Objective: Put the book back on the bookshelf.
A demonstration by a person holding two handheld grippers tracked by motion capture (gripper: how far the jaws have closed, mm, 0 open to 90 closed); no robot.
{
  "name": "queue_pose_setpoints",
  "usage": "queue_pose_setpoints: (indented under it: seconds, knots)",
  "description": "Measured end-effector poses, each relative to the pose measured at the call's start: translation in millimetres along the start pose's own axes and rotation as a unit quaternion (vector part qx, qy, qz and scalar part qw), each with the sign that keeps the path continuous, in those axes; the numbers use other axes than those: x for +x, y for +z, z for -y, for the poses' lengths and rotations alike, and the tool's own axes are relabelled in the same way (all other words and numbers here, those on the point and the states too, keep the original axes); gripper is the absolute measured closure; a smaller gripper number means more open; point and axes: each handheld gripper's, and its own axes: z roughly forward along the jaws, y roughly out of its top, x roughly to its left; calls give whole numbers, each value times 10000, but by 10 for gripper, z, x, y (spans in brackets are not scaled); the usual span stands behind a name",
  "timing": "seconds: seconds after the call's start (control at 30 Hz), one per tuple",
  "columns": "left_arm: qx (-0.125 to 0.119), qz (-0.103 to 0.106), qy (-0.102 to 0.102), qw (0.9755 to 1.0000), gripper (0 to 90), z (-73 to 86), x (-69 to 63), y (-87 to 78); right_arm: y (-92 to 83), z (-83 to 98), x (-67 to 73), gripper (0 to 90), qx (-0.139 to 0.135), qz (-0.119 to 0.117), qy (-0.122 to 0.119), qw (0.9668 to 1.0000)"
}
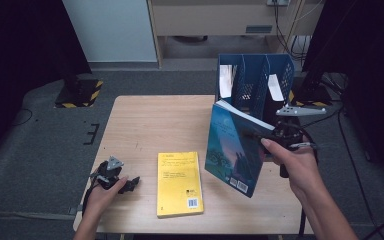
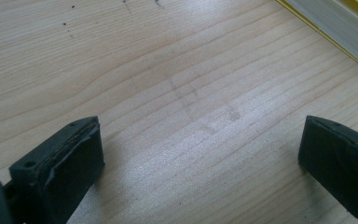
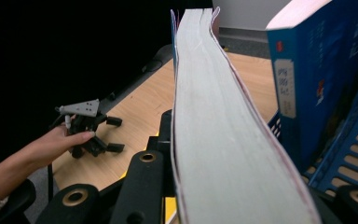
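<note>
Fingers of right gripper (image 1: 254, 135) clenched on thick blue-covered book (image 1: 232, 150), tilted upright; left gripper (image 1: 130, 184) released.

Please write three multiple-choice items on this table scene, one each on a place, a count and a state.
1. Where does the yellow book lie?
A. Flat on the table, near its front edge
B. Inside the blue file rack
C. Between the left gripper's jaws

2. How many books are out of the blue file rack?
A. One
B. Two
C. Four

3. How does the right gripper stand?
A. Open over the bare table
B. Shut on the blue book, held off the table
C. Resting on the yellow book

Key: 1 A, it lies flat beside the left gripper; 2 B, the yellow one and the blue one; 3 B, the book's page edge runs up between its jaws.
</note>
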Motion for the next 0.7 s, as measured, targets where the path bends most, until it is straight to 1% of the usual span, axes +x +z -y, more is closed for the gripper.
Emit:
queue_pose_setpoints:
  seconds: [0.17,0.23,0.4,0.53,0.7]
  knots:
    - [0,-1,-1,10000,0,-1,0,1,-137,-178,-35,738,-51,131,67,9999]
    - [-3,0,2,10000,0,-1,0,1,-170,-226,-54,738,-84,147,80,9998]
    - [-11,12,16,10000,0,-1,3,3,-265,-365,-134,738,-178,276,136,9994]
    - [-17,14,13,10000,0,0,3,3,-304,-430,-201,737,-209,415,182,9988]
    - [-30,12,-5,10000,0,0,0,5,-356,-481,-250,738,-206,547,221,9980]
